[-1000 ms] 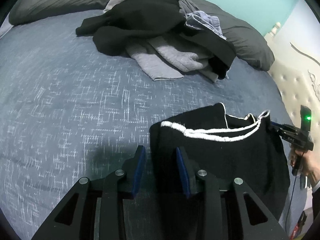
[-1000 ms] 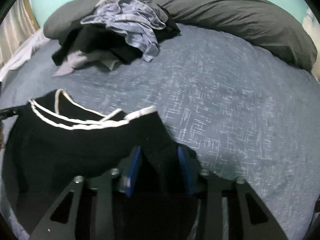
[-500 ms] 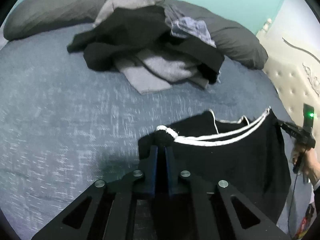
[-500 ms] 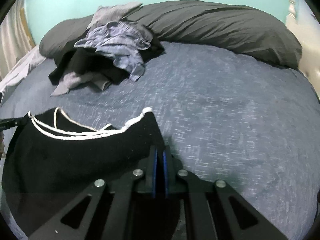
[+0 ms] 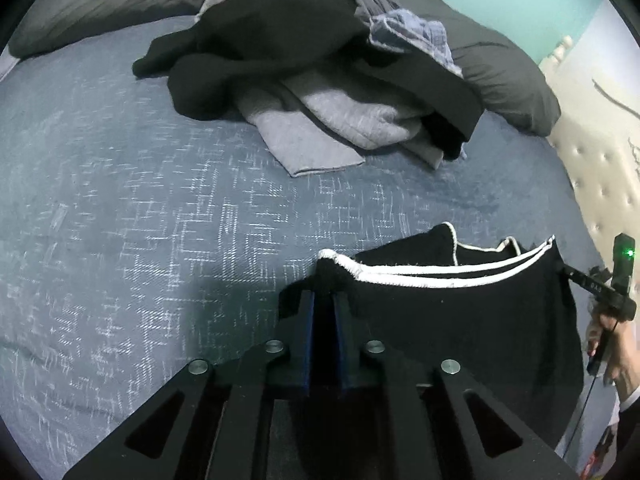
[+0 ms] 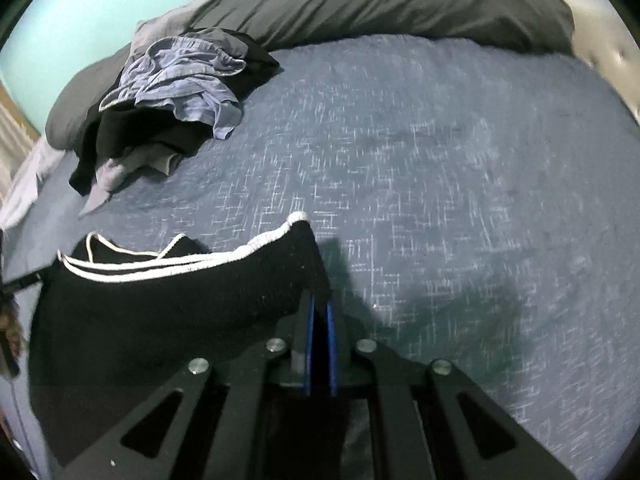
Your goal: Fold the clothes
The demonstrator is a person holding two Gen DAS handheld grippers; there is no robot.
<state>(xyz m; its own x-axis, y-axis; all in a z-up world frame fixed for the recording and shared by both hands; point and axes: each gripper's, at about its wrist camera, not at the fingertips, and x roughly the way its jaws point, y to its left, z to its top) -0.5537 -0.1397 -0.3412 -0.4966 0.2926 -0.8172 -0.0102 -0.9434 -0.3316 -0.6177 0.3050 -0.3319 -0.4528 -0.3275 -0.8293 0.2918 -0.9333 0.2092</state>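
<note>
A black garment (image 5: 460,320) with white-trimmed edges hangs stretched between my two grippers above the blue bedspread (image 5: 140,200). My left gripper (image 5: 324,300) is shut on its left corner, just below the white trim. The right gripper (image 5: 576,276) appears at the far right of the left wrist view, held by a hand and gripping the opposite corner. In the right wrist view the same black garment (image 6: 160,312) spreads to the left, and my right gripper (image 6: 319,308) is shut on its right corner. The left gripper (image 6: 20,280) shows only as a dark tip at the left edge.
A pile of unfolded clothes (image 5: 320,72), black, grey and light blue, lies at the back of the bed; the pile (image 6: 172,92) also shows in the right wrist view. Dark grey pillows (image 6: 400,4) line the far edge. A tufted cream headboard (image 5: 600,168) stands on the right.
Both grippers went from open around the garment's corners to shut on them. The garment has lifted slightly and pulled taut between them.
</note>
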